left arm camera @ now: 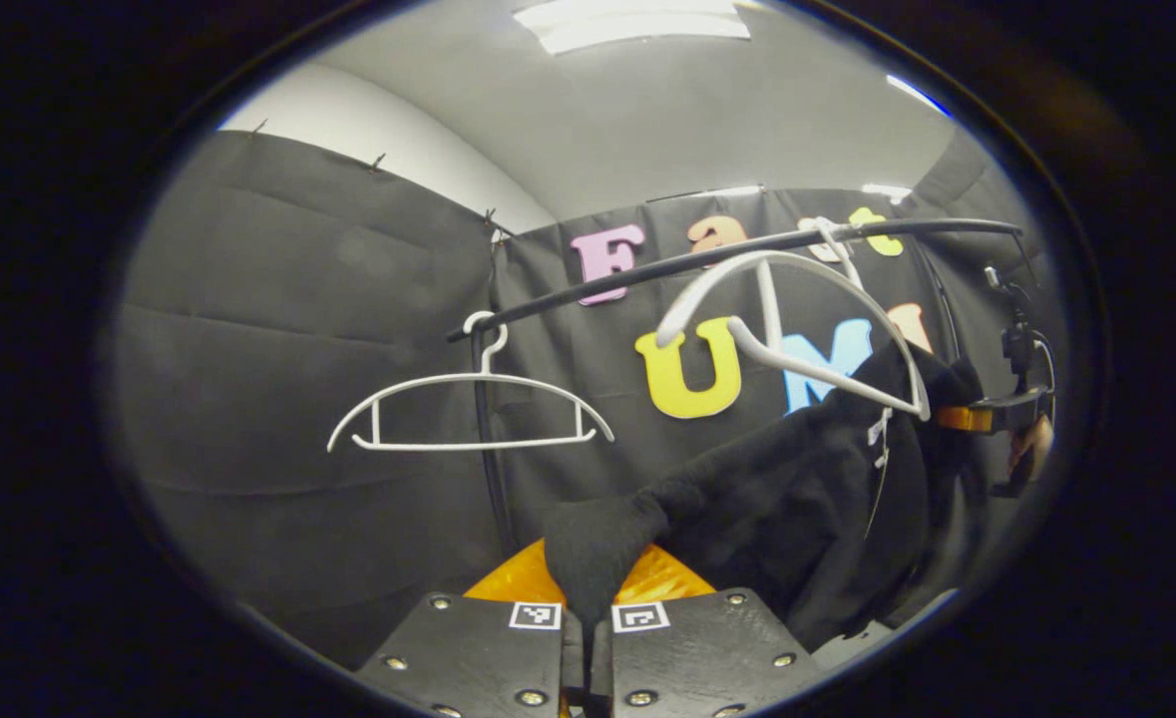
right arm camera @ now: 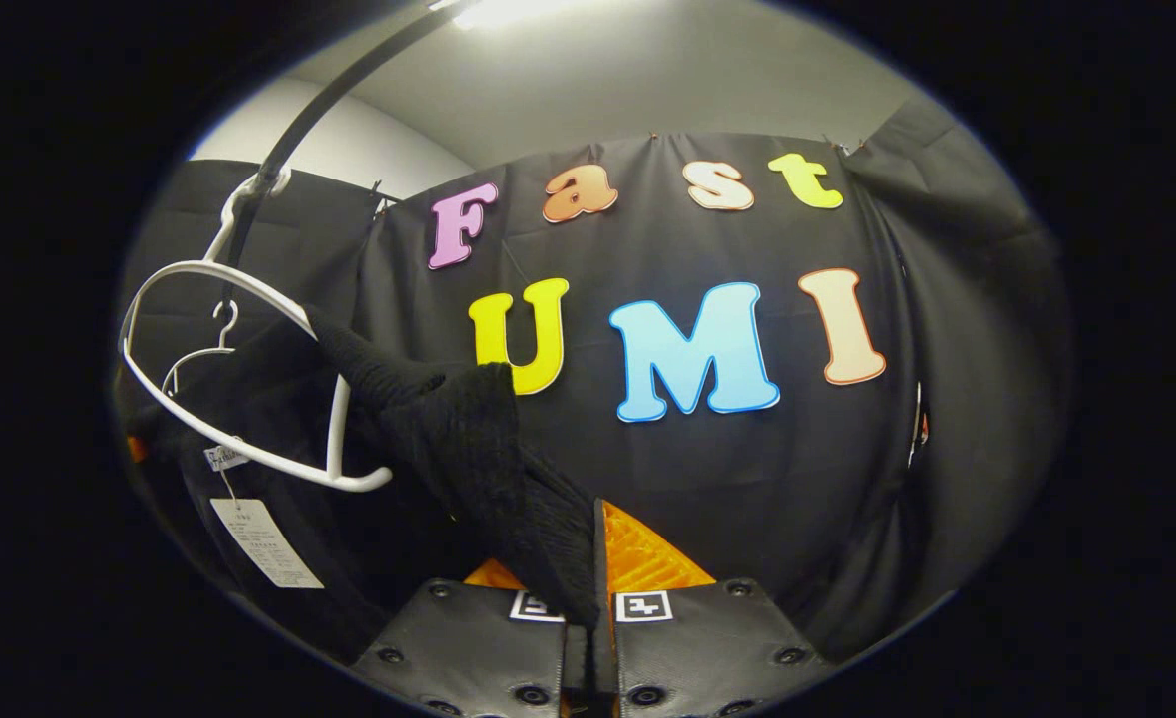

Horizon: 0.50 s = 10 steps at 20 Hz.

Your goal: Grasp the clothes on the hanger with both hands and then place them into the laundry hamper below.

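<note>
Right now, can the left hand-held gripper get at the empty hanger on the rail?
Probably not as things stand: the left hand-held gripper is shut on the black garment. The path to the empty hanger looks free, but it would have to let go first.

Both cams ride low, tilted up at the rail (left arm camera: 727, 257). Left gripper view looks rightward along it; right gripper view sits close, probably under its end. Shared: white hanger (left arm camera: 797, 329) (right arm camera: 238, 379), black garment (left arm camera: 777, 499) (right arm camera: 448, 439).
</note>
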{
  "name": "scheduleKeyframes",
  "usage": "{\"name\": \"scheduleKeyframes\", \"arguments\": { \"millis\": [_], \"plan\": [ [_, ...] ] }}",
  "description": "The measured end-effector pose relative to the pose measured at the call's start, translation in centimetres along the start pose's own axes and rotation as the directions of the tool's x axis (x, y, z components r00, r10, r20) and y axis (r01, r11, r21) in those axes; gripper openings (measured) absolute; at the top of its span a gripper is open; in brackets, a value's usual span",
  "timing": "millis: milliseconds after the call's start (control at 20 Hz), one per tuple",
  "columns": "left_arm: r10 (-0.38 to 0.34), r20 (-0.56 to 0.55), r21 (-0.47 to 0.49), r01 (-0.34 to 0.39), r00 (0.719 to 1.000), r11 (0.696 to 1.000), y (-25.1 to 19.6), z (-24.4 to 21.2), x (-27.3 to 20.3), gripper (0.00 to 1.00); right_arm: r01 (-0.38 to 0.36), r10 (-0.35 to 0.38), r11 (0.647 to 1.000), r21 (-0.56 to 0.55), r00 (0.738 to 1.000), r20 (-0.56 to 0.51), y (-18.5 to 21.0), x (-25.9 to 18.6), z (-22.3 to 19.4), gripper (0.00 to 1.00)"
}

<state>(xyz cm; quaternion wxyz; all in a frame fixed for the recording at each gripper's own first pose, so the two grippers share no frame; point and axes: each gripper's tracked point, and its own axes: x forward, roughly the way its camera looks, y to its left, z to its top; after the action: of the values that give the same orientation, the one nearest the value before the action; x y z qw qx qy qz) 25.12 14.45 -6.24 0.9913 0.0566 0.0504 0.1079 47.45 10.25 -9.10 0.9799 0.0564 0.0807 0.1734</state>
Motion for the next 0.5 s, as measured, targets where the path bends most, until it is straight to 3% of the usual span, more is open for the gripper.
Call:
{"name": "scheduleKeyframes", "arguments": {
  "millis": [200, 500],
  "plan": [
    [-0.023, -0.039, -0.025, 0.022, 0.999, 0.999, -1.8, -2.3, -0.8, 0.04, 0.016, -0.016, 1.000, -0.008, 1.000, -0.013, -1.0, -0.5, -0.9, 0.07],
    [-0.047, -0.080, -0.037, 0.044, 0.996, 0.998, -5.2, -4.2, 0.3, 0.03, 0.103, -0.101, 0.994, 0.034, 0.992, -0.079, -5.0, -1.1, -3.6, 0.07]
  ]
}}
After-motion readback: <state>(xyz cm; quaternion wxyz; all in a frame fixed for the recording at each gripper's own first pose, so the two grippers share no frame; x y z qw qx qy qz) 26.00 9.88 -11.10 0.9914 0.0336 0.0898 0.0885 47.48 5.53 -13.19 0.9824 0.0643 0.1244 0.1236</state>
